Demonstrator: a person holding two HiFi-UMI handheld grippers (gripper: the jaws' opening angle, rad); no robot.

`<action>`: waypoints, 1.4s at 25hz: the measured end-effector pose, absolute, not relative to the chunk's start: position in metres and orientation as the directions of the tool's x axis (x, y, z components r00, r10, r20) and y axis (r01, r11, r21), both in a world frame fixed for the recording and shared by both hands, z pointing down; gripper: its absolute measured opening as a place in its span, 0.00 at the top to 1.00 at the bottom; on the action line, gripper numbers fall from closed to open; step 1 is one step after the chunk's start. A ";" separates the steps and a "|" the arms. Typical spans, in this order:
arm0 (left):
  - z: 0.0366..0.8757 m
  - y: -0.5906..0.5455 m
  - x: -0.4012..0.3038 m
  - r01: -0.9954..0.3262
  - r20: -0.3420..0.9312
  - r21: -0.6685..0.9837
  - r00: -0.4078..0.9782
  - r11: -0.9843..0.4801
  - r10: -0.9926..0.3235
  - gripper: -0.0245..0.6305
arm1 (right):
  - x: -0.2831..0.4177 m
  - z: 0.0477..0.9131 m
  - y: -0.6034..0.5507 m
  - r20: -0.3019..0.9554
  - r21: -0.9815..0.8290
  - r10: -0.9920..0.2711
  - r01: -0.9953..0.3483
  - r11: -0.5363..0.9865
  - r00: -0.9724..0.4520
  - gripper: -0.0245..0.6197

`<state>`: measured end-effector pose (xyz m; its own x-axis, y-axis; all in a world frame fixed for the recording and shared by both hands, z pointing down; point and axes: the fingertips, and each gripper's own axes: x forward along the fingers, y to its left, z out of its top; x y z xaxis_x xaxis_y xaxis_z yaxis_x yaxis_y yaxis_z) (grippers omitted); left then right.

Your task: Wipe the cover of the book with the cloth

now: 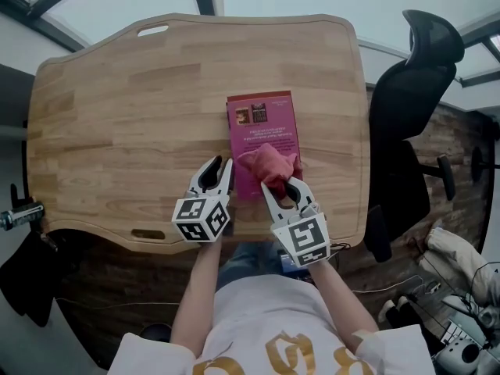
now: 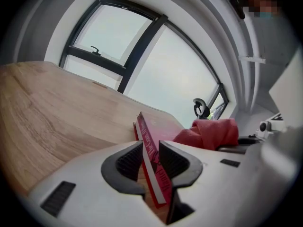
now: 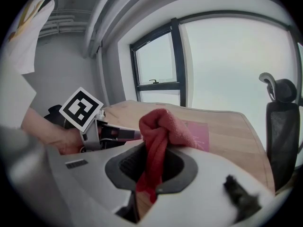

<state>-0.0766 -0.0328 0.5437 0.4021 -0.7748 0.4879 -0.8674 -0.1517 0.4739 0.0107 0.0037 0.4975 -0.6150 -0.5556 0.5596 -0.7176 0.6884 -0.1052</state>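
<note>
Magenta rectangular paperback book (image 1: 263,131) is laid flat on the pale wood-grain table with rounded corners (image 1: 125,108), right of the table's centre and near its front edge. The near left edge of the book is clamped between the ribbed black pads of the white left gripper (image 1: 222,165), whose jaws are closed on it. A soft, crumpled red cloth (image 1: 269,162) is pinched in the closed jaws of the white right gripper (image 1: 283,186) and is bunched on the near half of the glossy cover. The far half of the cover, which bears small printed pictures, is exposed. Broad bare tabletop is available to the left of the book and beyond it. A narrower strip lies between the book and the table's right edge. A black high-backed office chair (image 1: 410,108) is positioned just beyond that right edge. The two grippers are held side by side, near each other but apart.
</note>
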 end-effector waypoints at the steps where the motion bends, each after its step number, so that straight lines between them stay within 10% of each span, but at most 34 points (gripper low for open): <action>1: 0.544 -0.033 -0.077 -0.862 0.488 0.485 0.406 -0.147 -0.773 0.82 | 0.010 0.498 0.003 0.559 -0.108 -0.552 -0.715 0.691 -0.619 0.87; 35: 0.554 -0.049 -0.069 -0.810 0.494 0.572 0.466 -0.128 -0.734 0.81 | -0.020 0.520 0.021 0.595 -0.159 -0.383 -0.570 0.806 -0.707 0.87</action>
<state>-0.0695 -0.0494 0.5540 0.4655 -0.7342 0.4942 -0.8099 -0.1283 0.5723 -0.0202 0.0206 0.5197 -0.7067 -0.3828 0.5950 -0.5704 0.8058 -0.1591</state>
